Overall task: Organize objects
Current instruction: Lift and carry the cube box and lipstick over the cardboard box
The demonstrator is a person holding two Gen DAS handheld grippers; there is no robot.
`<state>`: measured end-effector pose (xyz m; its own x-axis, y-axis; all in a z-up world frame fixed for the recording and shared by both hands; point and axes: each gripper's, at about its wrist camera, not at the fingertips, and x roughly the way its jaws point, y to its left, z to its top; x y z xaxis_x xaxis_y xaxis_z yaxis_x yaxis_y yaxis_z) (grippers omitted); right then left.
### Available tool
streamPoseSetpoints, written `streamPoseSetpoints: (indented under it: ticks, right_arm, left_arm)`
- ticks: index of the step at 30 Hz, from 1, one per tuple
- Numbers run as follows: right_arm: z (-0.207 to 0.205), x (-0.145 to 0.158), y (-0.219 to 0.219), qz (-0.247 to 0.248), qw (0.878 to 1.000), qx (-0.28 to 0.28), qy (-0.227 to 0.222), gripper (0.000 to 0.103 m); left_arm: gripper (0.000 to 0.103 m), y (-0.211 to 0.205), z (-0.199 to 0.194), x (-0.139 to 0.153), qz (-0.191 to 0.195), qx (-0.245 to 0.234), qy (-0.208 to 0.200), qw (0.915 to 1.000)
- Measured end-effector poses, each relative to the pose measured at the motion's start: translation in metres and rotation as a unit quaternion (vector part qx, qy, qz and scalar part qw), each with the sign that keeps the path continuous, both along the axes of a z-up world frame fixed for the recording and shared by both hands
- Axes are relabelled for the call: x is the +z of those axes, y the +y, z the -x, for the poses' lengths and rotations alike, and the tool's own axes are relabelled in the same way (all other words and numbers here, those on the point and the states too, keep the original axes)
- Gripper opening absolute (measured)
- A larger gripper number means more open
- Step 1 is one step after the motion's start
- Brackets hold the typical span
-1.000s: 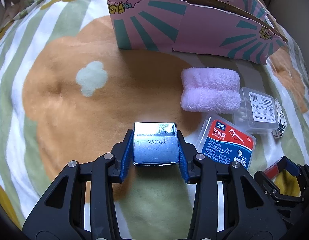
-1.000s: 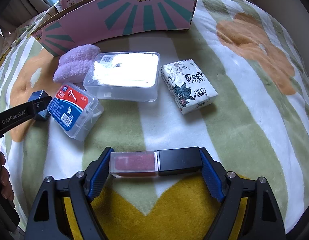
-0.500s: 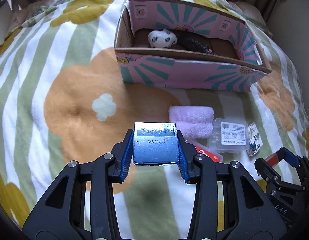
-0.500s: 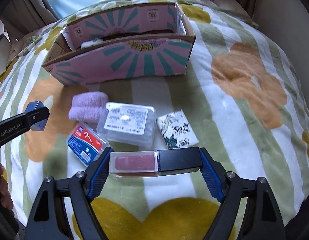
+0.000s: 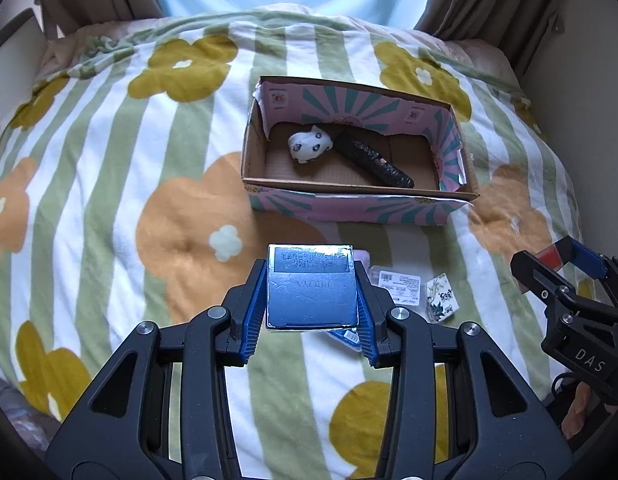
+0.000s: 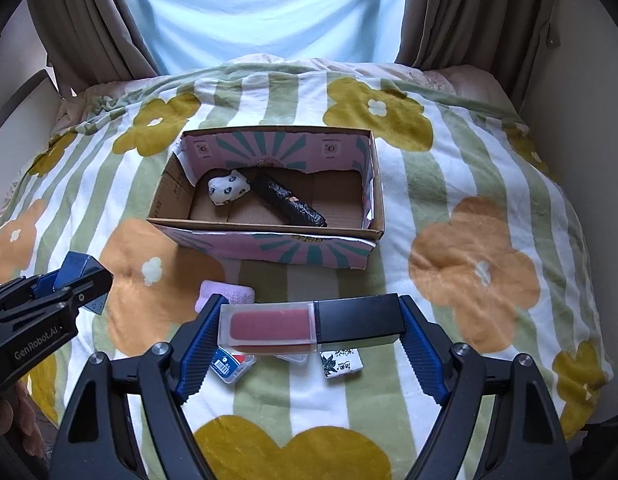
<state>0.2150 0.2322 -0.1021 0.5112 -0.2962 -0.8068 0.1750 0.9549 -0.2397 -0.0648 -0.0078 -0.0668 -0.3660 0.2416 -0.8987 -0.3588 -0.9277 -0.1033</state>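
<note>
My left gripper (image 5: 311,312) is shut on a small blue box (image 5: 311,286), held high above the bed. My right gripper (image 6: 309,330) is shut on a lip gloss tube (image 6: 313,327) with a red body and black cap, held crosswise. Ahead lies an open pink cardboard box (image 5: 357,204) (image 6: 269,242) holding a white spotted pouch (image 5: 310,146) (image 6: 229,188) and a long black object (image 5: 373,158) (image 6: 289,200). On the blanket below lie a pink towel (image 6: 229,294), a floss case (image 6: 231,364), a clear plastic case (image 5: 399,286) and a tissue pack (image 5: 439,294) (image 6: 341,362).
A flowered striped blanket (image 5: 109,200) covers the bed. Curtains (image 6: 89,20) and a bright window stand at the far end. A pale wall (image 5: 589,80) runs along the right, and furniture (image 6: 25,92) borders the left. A hand (image 6: 13,424) shows at the lower left.
Both grippers have risen and pulled back with their loads. The cardboard box now shows its inside, and the items on the blanket look smaller and lower.
</note>
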Motion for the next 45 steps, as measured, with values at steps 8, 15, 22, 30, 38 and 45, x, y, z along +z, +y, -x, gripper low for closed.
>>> streamPoseSetpoints:
  ticks: [8,15,22,30,38,45]
  right_arm:
    - [0.009,0.032,0.007,-0.008,1.0,0.007,-0.009,0.08]
    - [0.003,0.044,0.01,-0.009,1.0,0.01,-0.02,0.08]
    - [-0.008,0.047,0.01,-0.017,1.0,0.006,-0.02,0.08]
    - [-0.041,0.056,0.002,-0.023,0.999,-0.017,-0.03,0.08]
    - [-0.096,0.052,-0.011,-0.027,0.998,-0.037,-0.03,0.08]
    - [-0.15,0.029,-0.025,-0.032,0.998,-0.055,-0.019,0.08]
  left_arm:
    - [0.036,0.012,-0.009,0.029,-0.003,-0.01,0.004,0.9999]
    - [0.036,0.017,-0.005,0.042,-0.004,-0.008,0.015,0.9999]
    - [0.036,0.021,0.007,0.044,-0.002,-0.008,0.014,0.9999]
    - [0.036,0.029,0.038,0.042,0.002,-0.013,0.012,0.9998]
    - [0.036,0.04,0.086,0.028,0.01,-0.016,0.005,0.9998]
    - [0.036,0.052,0.128,-0.001,0.013,-0.022,-0.008,0.9997]
